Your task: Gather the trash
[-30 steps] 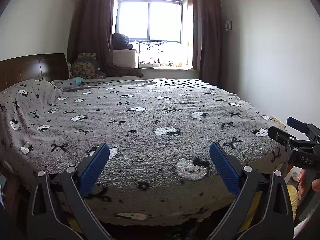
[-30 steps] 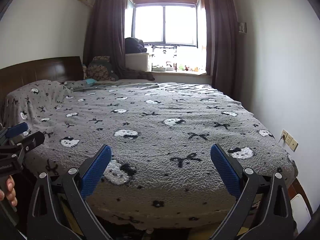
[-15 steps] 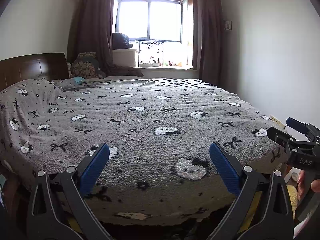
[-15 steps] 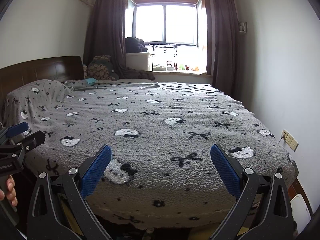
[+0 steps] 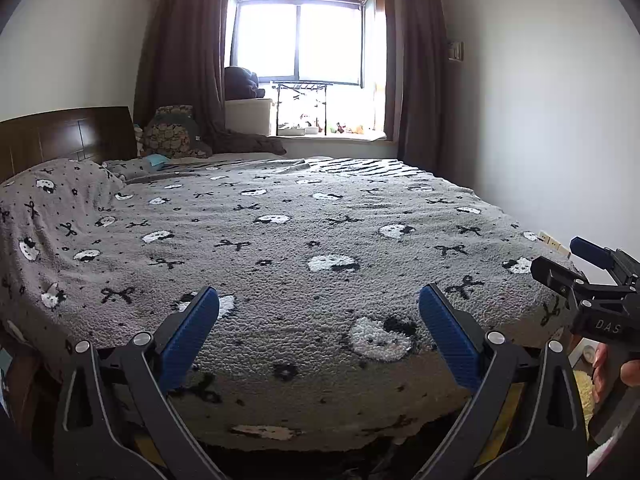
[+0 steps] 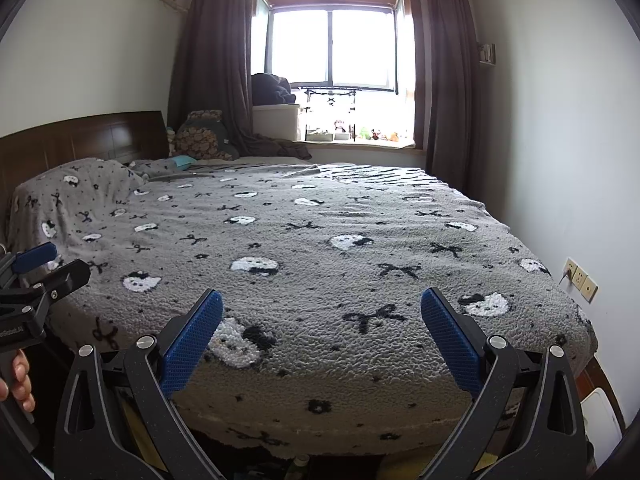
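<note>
We scan for trash
Left gripper (image 5: 319,330) and right gripper (image 6: 322,330) gape empty over the bed (image 6: 320,240); next, locate litter, perhaps at six o'clock.

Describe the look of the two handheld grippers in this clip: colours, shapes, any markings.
Both the left gripper and the right gripper have matte black angular frames with silver pivot bolts and flat blue fingers with a fine ribbed texture. The right gripper's body, seen from the left camera, carries white lettering reading DAS. No cables or sleeves show; only bare fingertips of the person's hands at the frame edges.
</note>
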Demonstrator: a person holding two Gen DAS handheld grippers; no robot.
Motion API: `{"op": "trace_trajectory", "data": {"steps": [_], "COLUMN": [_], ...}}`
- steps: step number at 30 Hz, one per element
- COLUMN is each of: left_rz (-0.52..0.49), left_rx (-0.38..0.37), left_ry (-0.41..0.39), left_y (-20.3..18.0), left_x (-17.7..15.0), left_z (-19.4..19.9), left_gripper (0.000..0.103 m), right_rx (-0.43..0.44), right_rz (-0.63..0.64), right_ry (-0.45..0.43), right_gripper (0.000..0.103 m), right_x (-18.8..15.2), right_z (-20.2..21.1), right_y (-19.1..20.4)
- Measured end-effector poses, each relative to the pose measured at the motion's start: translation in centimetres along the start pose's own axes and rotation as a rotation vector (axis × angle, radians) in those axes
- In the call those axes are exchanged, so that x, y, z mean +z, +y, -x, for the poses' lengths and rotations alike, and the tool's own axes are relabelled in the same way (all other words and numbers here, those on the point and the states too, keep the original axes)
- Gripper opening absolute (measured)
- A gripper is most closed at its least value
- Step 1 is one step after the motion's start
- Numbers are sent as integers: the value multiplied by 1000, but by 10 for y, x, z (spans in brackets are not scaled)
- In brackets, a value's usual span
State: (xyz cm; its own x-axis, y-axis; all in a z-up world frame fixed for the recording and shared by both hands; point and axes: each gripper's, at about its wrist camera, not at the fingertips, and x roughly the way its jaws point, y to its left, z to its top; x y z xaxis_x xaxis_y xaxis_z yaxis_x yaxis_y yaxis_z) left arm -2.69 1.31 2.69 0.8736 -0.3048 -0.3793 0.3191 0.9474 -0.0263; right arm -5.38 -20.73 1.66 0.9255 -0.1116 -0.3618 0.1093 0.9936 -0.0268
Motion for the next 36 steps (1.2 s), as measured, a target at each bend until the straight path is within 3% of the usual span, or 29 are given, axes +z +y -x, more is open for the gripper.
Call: {"op": "trace_trajectory", "data": {"steps": [15, 18, 36], "left_rz": [4, 39, 43], "left_rx": [10, -17, 22], "left_ry": [11, 21, 19], "left_y": [-1, 3, 4], "left_x": [1, 1, 2], "left_z": [-1, -1, -1], "left_gripper": [95, 95, 95], "right_rx": [1, 2, 1], "right_rz": [1, 3, 4], "right_ry": [3, 7, 13], "right_gripper": [99, 99, 99], "right_x": [-1, -2, -4], "right_z": [-1, -2, -3], "right_y": [2, 2, 2]}}
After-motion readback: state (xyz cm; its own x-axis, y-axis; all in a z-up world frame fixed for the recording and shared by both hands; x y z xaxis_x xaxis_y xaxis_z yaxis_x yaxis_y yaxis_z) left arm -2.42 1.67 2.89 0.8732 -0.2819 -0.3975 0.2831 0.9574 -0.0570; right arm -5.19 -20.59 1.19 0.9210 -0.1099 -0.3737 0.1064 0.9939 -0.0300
